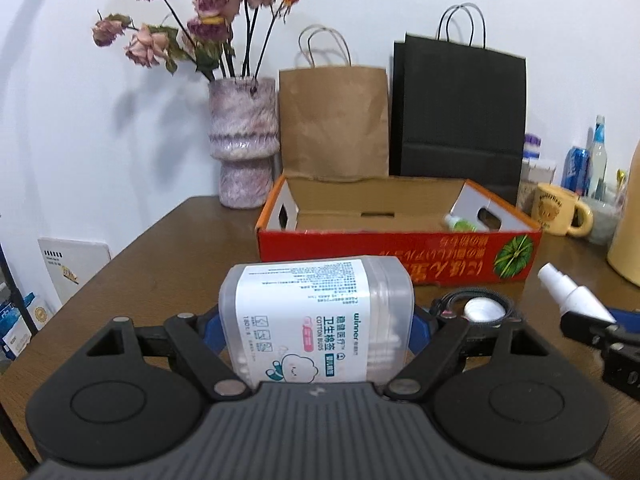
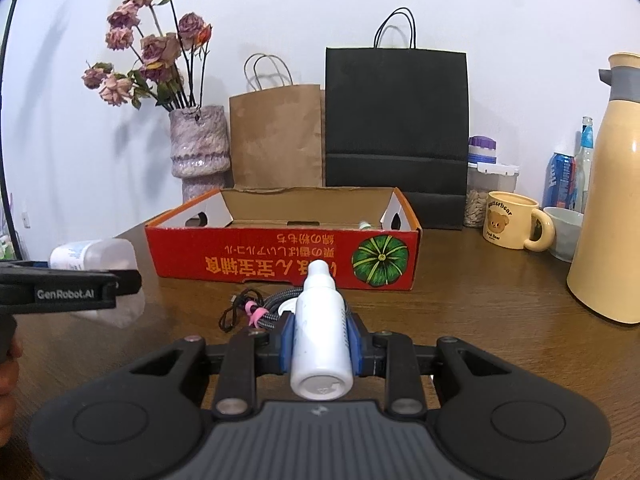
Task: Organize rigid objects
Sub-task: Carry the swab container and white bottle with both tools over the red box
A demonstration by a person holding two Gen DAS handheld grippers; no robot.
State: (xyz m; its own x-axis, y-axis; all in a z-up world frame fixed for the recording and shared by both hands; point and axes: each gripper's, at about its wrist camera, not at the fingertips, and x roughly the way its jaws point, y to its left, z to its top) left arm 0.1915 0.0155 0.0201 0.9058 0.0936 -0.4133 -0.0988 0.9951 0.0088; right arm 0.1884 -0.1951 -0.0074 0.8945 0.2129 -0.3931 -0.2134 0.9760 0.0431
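Two things in hand right now, so you're basically loaded up on both sides. Your left gripper [image 1: 316,322] is clamped across the cotton bud box [image 1: 316,316], jaws fairly wide because the box is wide, blue pads pressing on its two sides. The box lies on its side in the grip, long axis running straight ahead along the fingers. Your right gripper [image 2: 322,344] is squeezed narrow on the white spray bottle [image 2: 321,332], which also points forward, nozzle first, base toward the camera.

The thing that matters: the red cardboard box [image 2: 280,258] sits straight ahead of both, open top up, front wall facing you. From the right wrist view the bottle lines up with the right half of it; from the left wrist view the bud box lines up with the left-middle. Neither hand looks clearly nearer, I'd call it even.

You'll need to clear that front wall before going in. Inside looks mostly bare, just a small green-capped bottle [image 1: 460,223] near the right end. Watch the coiled cable [image 2: 256,312] on the table [image 2: 480,300] under the bottle, and the mug [image 2: 514,220] off to the right.
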